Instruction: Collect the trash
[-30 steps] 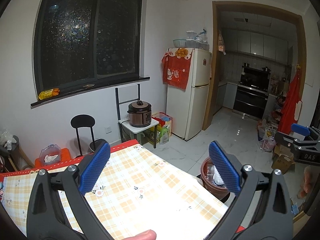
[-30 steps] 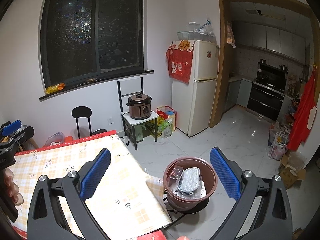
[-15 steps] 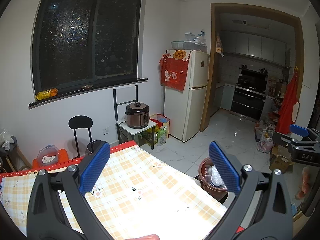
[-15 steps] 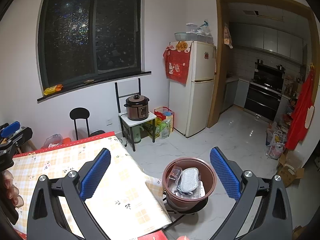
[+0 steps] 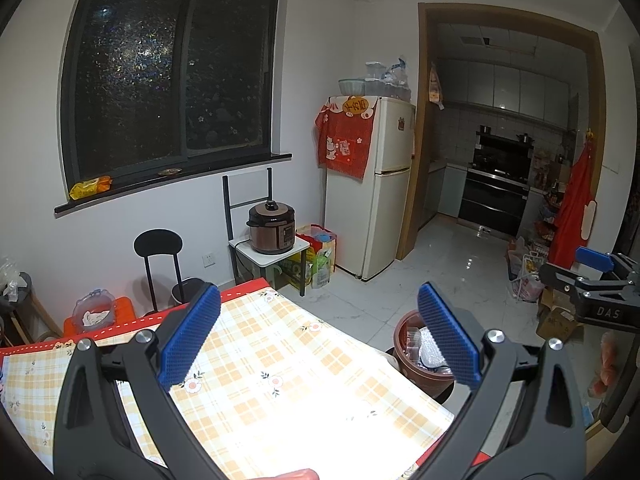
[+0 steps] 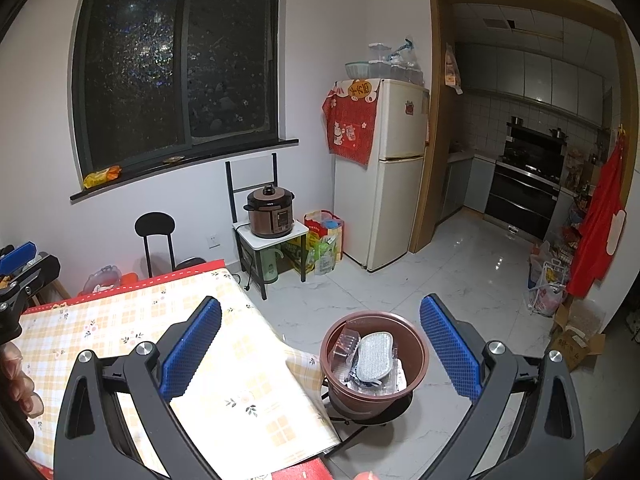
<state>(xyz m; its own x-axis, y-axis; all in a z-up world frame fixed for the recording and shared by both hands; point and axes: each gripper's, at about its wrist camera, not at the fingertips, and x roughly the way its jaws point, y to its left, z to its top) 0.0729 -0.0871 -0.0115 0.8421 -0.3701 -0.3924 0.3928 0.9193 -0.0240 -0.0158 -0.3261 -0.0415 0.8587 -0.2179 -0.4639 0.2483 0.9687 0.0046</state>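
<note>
— So, where's the trash sitting?

— All in the brown bin [image 6: 374,364], just off the table [image 6: 120,320]'s corner: clear plastic trays and a grey pad [image 6: 374,354] lying lengthwise, pointing away from us.

— Which tong is closer?

— I'd say the right gripper [image 6: 320,350]; the bin sits nearly between its fingers. For the left gripper [image 5: 318,336] it lies off toward the right finger.

— Holding anything?

— No, both gape wide, empty. Tabletop looks bare.
</note>
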